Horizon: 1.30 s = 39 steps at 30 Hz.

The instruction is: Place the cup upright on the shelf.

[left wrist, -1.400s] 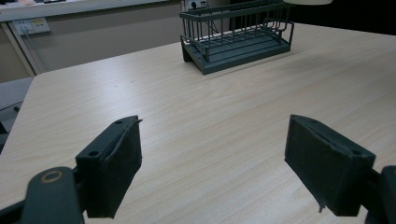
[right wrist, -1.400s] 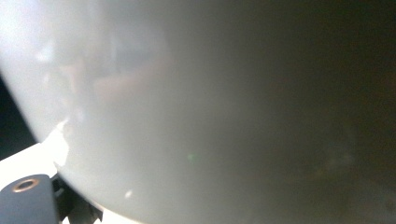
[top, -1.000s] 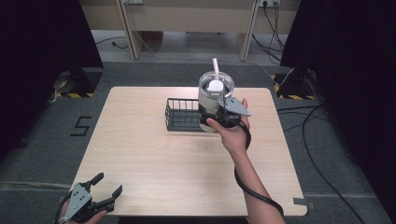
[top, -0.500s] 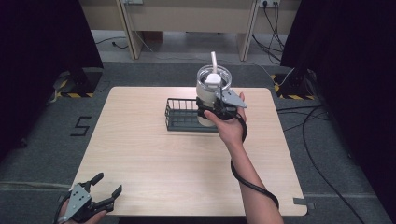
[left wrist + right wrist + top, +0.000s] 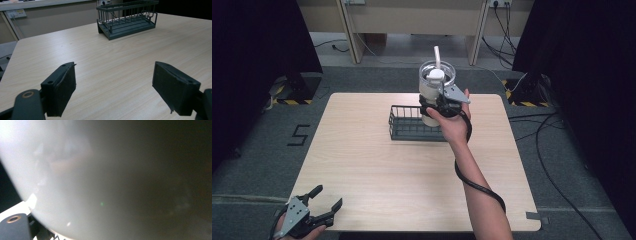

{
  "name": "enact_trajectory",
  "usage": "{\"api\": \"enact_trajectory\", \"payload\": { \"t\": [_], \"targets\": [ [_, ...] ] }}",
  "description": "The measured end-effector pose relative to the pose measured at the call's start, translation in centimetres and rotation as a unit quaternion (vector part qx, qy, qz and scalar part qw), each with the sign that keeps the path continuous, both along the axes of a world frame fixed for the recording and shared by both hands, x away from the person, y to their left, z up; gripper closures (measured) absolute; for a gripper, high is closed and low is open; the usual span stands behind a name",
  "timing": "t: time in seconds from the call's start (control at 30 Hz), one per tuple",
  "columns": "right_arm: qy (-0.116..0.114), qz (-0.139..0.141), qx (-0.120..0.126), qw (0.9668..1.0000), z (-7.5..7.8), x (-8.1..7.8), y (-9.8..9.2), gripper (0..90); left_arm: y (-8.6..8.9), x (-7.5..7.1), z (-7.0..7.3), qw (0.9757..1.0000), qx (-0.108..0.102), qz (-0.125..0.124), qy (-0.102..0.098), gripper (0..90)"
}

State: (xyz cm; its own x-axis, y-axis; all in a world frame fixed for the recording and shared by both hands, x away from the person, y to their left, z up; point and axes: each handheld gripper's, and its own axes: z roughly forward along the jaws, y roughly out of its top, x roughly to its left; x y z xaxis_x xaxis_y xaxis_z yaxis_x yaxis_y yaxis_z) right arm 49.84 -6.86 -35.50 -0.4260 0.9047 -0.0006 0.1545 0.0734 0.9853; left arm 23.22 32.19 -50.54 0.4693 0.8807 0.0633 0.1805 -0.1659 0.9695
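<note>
Looking at the high view, the right gripper [image 5: 438,105] has its jaws clamped around the lower body of a white tumbler [image 5: 431,95] with a clear lid and a straw [image 5: 437,54], holding it up in the air right above the far right end of the dark wire basket [image 5: 408,123]. My guess is the grip sits low on the body so the lid and straw stay clear of the jaws. Tumbler's long axis is basically vertical, straw end up, bottom facing the basket, maybe tipped a hair. Right gripper view is just pale cup wall [image 5: 100,177] pressed up against the lens. Over at the near left corner of the table [image 5: 377,175], the left gripper [image 5: 319,207] hangs off the edge with its jaws spread wide and nothing between them, pointed toward the basket, probably parked out of the way.
</note>
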Motion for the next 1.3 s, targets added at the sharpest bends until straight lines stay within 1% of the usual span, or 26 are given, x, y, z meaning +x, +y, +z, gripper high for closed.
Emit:
{"api": "enact_trajectory", "payload": {
  "t": [0.27,0.47,1.07,1.3],
  "targets": [
    [0.004,-0.008,0.006,0.9999,-0.2,1.6,0.6,10.2,0.0,0.1,-0.1,1.0,-0.003,0.001,0.0,18.3],
    [0.005,-0.009,0.01,0.9999,-0.5,2.3,1.0,10.2,0.0,0.1,-0.1,1.0,-0.002,0.001,0.002,18.3],
    [0.014,-0.017,0.013,0.9997,-1.8,3.3,2.0,10.2,0.0,0.1,-0.1,1.0,-0.003,0.0,0.002,18.4],
    [0.015,-0.02,0.007,0.9997,-2.3,3.6,2.2,10.2,0.0,0.1,-0.1,1.0,-0.003,0.0,0.003,18.4]
  ]
}}
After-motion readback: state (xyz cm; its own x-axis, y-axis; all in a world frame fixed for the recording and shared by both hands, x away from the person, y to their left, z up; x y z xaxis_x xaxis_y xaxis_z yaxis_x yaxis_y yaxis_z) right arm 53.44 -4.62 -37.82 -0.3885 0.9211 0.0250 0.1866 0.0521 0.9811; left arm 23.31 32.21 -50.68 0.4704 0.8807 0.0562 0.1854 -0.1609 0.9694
